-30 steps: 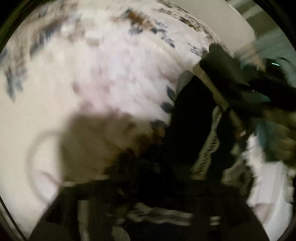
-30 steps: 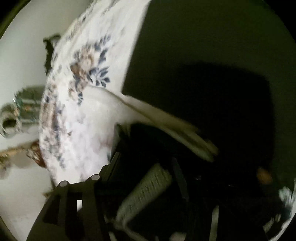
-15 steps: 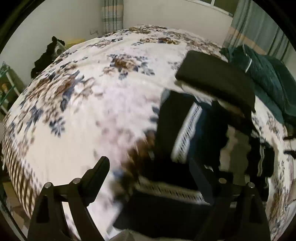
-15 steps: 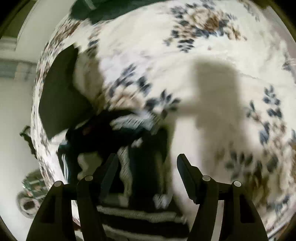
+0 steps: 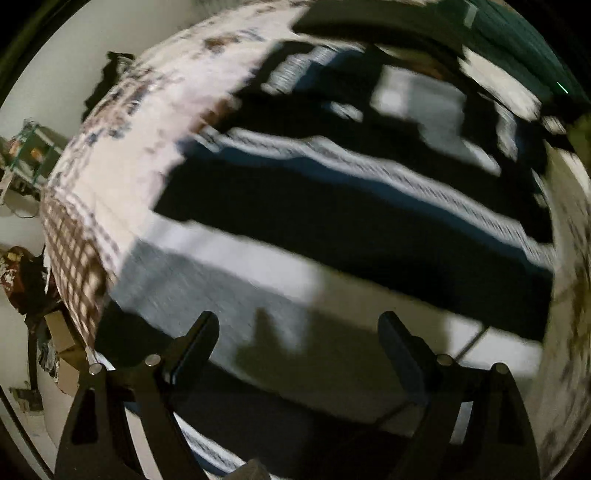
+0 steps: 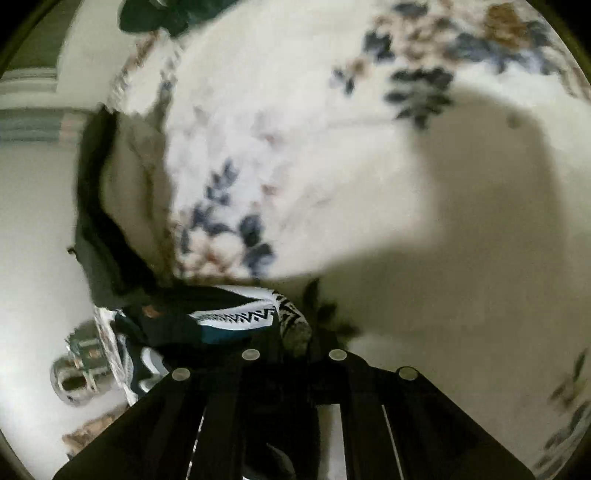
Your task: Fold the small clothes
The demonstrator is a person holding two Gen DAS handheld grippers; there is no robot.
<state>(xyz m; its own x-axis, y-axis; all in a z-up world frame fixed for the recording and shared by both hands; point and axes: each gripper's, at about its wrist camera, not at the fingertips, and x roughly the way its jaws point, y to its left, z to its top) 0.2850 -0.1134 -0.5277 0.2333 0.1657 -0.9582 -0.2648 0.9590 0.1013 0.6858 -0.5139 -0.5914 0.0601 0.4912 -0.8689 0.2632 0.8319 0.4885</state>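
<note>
A black, white and blue striped knit garment [image 5: 369,229] lies spread over the floral bedspread [image 5: 129,129], blurred by motion. My left gripper [image 5: 297,321] hovers over its grey-white band, jaws wide open with nothing between them. In the right wrist view my right gripper [image 6: 293,339] is shut on an edge of the same garment [image 6: 229,317], where a zigzag-patterned band bunches up at the fingertips. The rest of the garment hangs below and to the left of the fingers.
A folded dark piece on a cream one [image 6: 99,206] lies near the bed's edge, also visible as a dark folded piece [image 5: 369,22]. A dark green blanket [image 5: 517,40] lies at the far side. A shelf [image 5: 29,147] and a cardboard box [image 5: 62,332] stand beside the bed.
My right gripper was open over the garment's edge and has closed on it. The left gripper has swept across the bed and now hangs over the striped garment, still open.
</note>
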